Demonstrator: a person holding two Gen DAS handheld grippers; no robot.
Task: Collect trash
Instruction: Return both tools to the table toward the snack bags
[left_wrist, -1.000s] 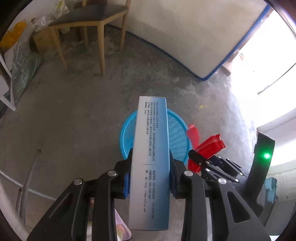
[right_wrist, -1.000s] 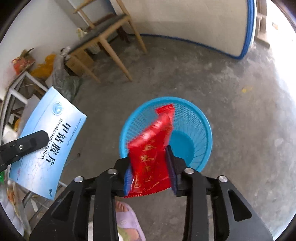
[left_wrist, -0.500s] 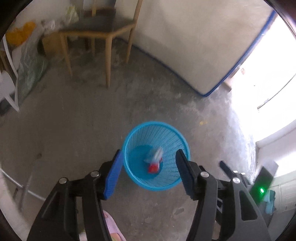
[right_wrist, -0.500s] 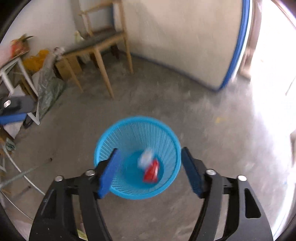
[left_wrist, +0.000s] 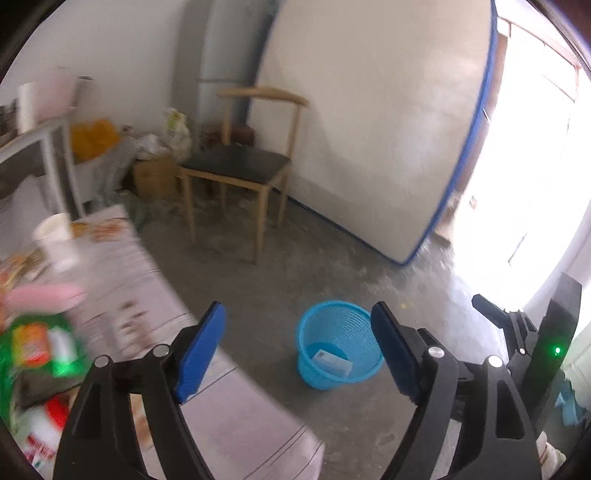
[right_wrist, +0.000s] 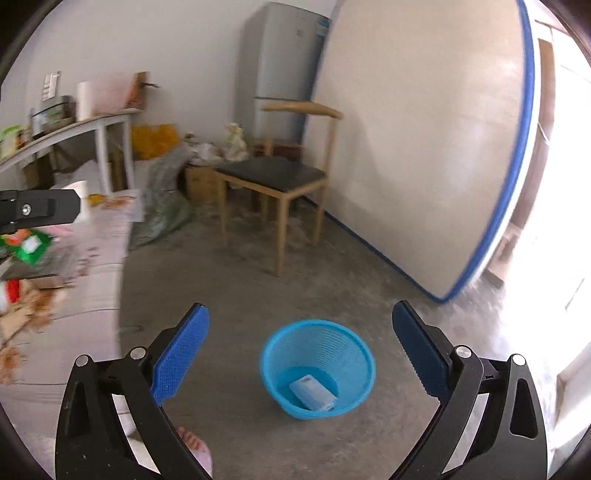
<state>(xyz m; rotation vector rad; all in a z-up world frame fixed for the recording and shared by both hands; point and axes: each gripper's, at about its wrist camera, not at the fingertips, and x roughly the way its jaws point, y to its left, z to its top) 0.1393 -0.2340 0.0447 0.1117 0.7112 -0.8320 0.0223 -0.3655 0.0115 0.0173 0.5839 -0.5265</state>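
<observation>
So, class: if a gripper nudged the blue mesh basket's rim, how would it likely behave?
The blue mesh basket is probably light: thin lattice walls, holding just a pale box. Its base looks narrower than its rim, so it may tip. On bare concrete floor it could also slide.

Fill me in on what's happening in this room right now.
A person with a claw in each hand is collecting trash. Both the left claw and the right claw are open and empty; their jaws have just been opening. A pale blue box now lies inside the blue basket on the floor, dropped a moment ago. More wrappers, including a green packet, wait on the table to the left.
</observation>
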